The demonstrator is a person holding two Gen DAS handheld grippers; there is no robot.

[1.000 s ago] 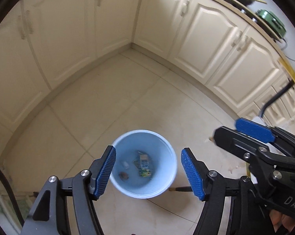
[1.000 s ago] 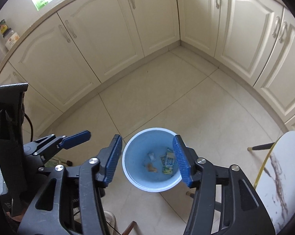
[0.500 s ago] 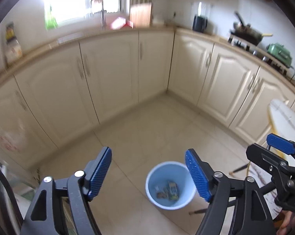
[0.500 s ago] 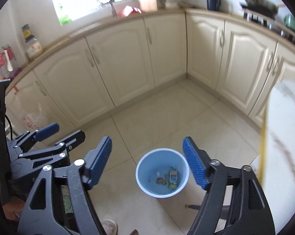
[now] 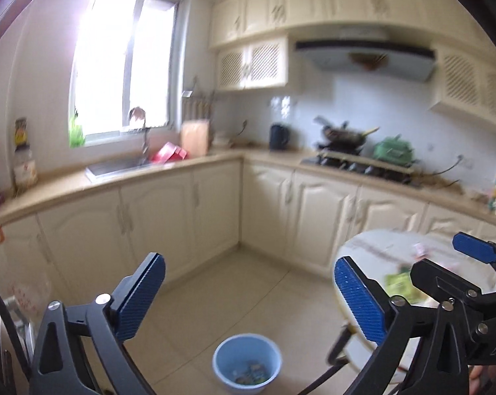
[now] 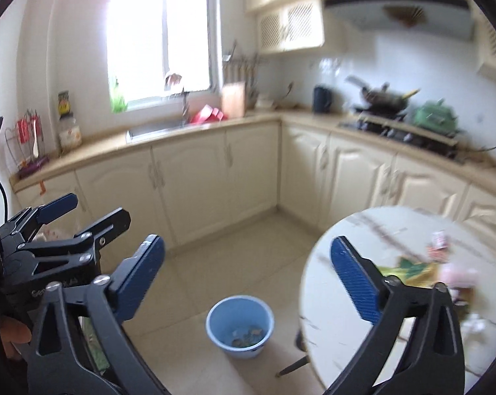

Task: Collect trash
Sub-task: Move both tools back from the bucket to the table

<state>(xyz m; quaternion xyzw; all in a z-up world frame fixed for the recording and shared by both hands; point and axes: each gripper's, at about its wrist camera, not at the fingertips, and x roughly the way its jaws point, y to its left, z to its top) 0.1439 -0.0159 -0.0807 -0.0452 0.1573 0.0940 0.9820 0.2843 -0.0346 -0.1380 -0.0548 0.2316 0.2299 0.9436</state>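
A light blue bin (image 5: 247, 363) stands on the tiled floor with several scraps of trash in it; it also shows in the right wrist view (image 6: 239, 325). My left gripper (image 5: 248, 299) is open and empty, high above the bin. My right gripper (image 6: 248, 278) is open and empty too, raised to the left of a round white table (image 6: 346, 345). On that table lie a green-yellow wrapper (image 6: 412, 268), a small red-white packet (image 6: 439, 239) and pink and white scraps (image 6: 461, 279). The right gripper shows at the right edge of the left wrist view (image 5: 458, 283).
Cream floor cabinets (image 5: 195, 217) run along two walls in an L. A sink (image 5: 116, 166) sits under the window, a stove with a wok (image 5: 343, 138) and a green pot (image 5: 394, 149) at the right. The table's dark leg (image 6: 290, 367) stands beside the bin.
Both grippers have tilted up and pulled back from above the bin. The bin now looks small and low in view, and the round table with trash has come into sight at right.
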